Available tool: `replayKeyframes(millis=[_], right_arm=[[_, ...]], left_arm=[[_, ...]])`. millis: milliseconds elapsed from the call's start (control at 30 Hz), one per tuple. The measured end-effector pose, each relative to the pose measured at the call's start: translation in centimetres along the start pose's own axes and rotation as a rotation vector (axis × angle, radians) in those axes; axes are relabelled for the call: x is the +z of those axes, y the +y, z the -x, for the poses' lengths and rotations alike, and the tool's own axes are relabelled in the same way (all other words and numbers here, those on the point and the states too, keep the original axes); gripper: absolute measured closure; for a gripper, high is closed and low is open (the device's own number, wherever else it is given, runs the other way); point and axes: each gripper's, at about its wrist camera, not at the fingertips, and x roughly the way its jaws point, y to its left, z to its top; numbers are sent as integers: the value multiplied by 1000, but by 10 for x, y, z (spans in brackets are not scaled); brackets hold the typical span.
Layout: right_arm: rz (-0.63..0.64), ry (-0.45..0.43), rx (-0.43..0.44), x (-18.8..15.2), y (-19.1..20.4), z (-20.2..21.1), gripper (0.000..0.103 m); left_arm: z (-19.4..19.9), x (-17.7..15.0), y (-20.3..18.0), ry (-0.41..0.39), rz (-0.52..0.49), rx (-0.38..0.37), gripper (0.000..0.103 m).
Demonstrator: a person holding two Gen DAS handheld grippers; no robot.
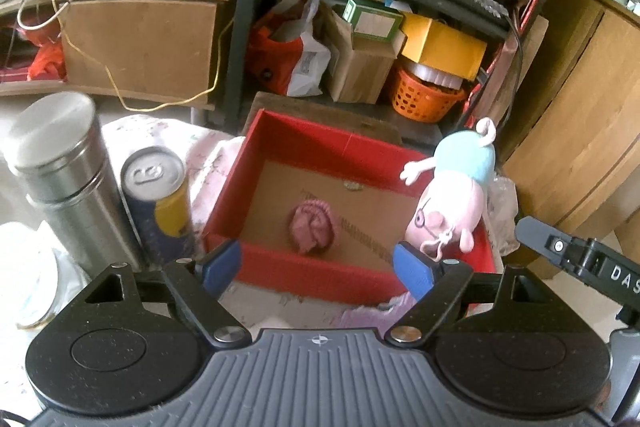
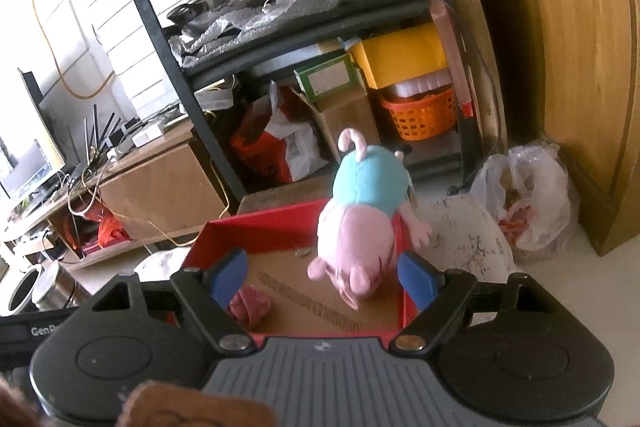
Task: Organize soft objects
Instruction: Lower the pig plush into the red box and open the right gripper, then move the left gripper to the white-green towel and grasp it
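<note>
A red box (image 1: 320, 143) with a bare cardboard floor sits in front of both grippers. Inside it lies a crumpled pink soft thing (image 1: 314, 229), seen from the other side too (image 2: 250, 307). A pink pig plush in a blue dress (image 1: 452, 195) stands head down against the box's right wall. My left gripper (image 1: 318, 269) is open over the near rim, with nothing between its blue pads. My right gripper (image 2: 323, 278) is open just behind the pig plush (image 2: 360, 235). The plush sits beyond the pads, closer to the right one, and neither presses on it.
A steel flask (image 1: 68, 171) and a drink can (image 1: 160, 195) stand left of the box. Behind it is a black shelf with cartons and an orange basket (image 1: 424, 99). A plastic bag (image 2: 524, 199) and a wooden cabinet (image 2: 580, 67) are on the right.
</note>
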Motion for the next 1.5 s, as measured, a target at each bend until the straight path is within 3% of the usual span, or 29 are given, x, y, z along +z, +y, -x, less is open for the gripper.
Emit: replayKeyframes(millis=[333,600,800,1033,1100,1233,1333,1500], right_arm=[[22,44,21,-16,4,7,48],[28,79,50,-29,8,13,48],[73,112,88,-46,21,22,48],[86,154,109,-64,24,29,47],[83,165,118,-67,26,29,47],[95,177,141,-69,28,30,47],[101,188,151,-71,30,29,47],[112,217,167,-74,37,26,47]], left_arm=[[14,-31,17,68,-37,14,22],[31,-79,37,168,-24,40,22],[32,-114,48,250,8,34,21],[27,-126,51,283,54,-7,22],[18,-129,57,312,107,-21,23],[19,-133,68,331,210,-85,43],[25,-137,69,339,217,-106,60],[33,-146,67,355,184,-99,76]])
